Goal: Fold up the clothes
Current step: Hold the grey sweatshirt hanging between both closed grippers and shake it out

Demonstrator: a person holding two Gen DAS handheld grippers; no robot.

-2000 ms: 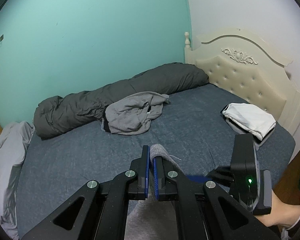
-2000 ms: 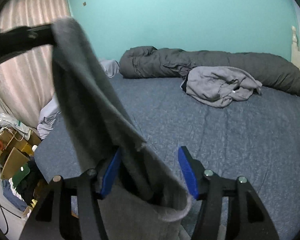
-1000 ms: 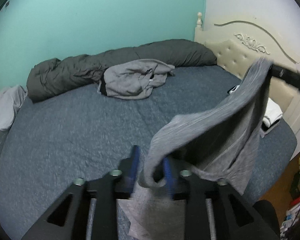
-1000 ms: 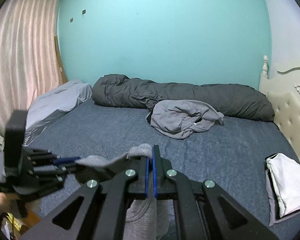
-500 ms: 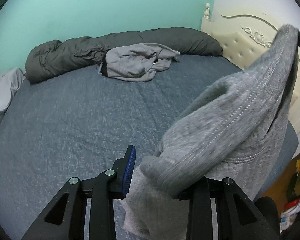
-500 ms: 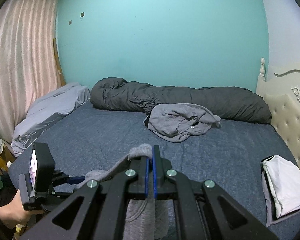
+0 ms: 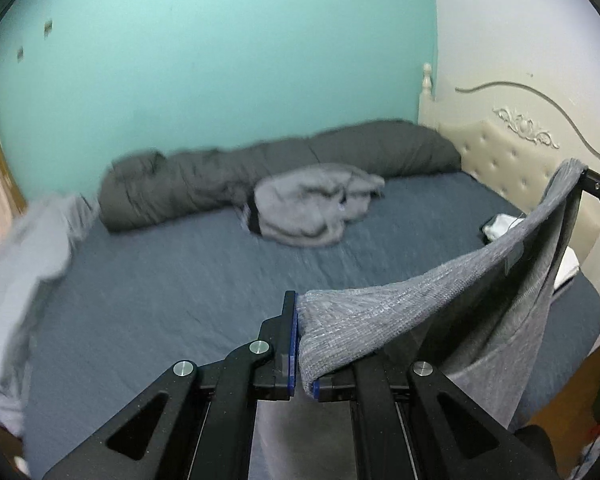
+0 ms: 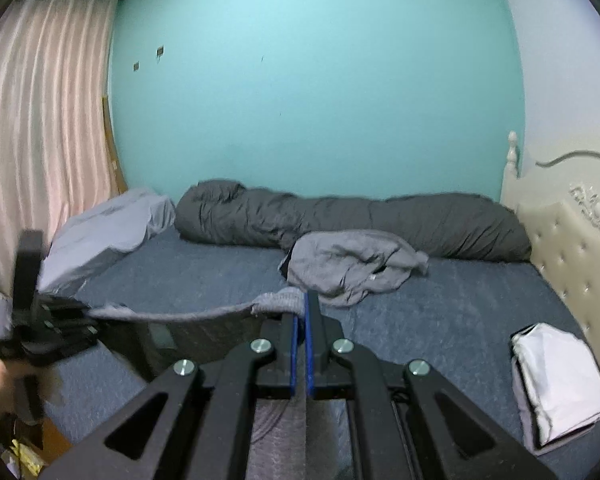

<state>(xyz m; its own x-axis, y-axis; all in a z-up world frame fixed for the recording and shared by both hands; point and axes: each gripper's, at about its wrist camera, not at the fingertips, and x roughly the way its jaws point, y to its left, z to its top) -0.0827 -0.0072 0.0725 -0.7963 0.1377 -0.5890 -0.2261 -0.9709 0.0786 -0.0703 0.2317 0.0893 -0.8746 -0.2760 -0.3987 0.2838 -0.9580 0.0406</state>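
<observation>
A grey knit garment [image 7: 420, 308] hangs stretched in the air between my two grippers, above the near edge of the blue bed [image 7: 180, 280]. My left gripper [image 7: 302, 304] is shut on one end of its top edge. That edge rises to the right gripper's black fingers [image 7: 592, 184] at the upper right, and the rest of the cloth hangs below. In the right wrist view my right gripper [image 8: 300, 300] is shut on the grey garment [image 8: 204, 316]. Its edge runs left to the left gripper [image 8: 60, 320], which a hand holds.
A crumpled grey hoodie [image 8: 352, 268] lies mid-bed in front of a rolled dark grey duvet [image 8: 380, 220]. A folded white garment [image 8: 556, 380] sits by the cream headboard [image 8: 572, 248]. Light grey bedding [image 8: 100, 232] and a pink curtain [image 8: 40, 120] are on the left.
The left gripper, open half a second ago with the garment draped over it, has closed on the cloth's edge. The grippers moved apart and the garment is now stretched between them.
</observation>
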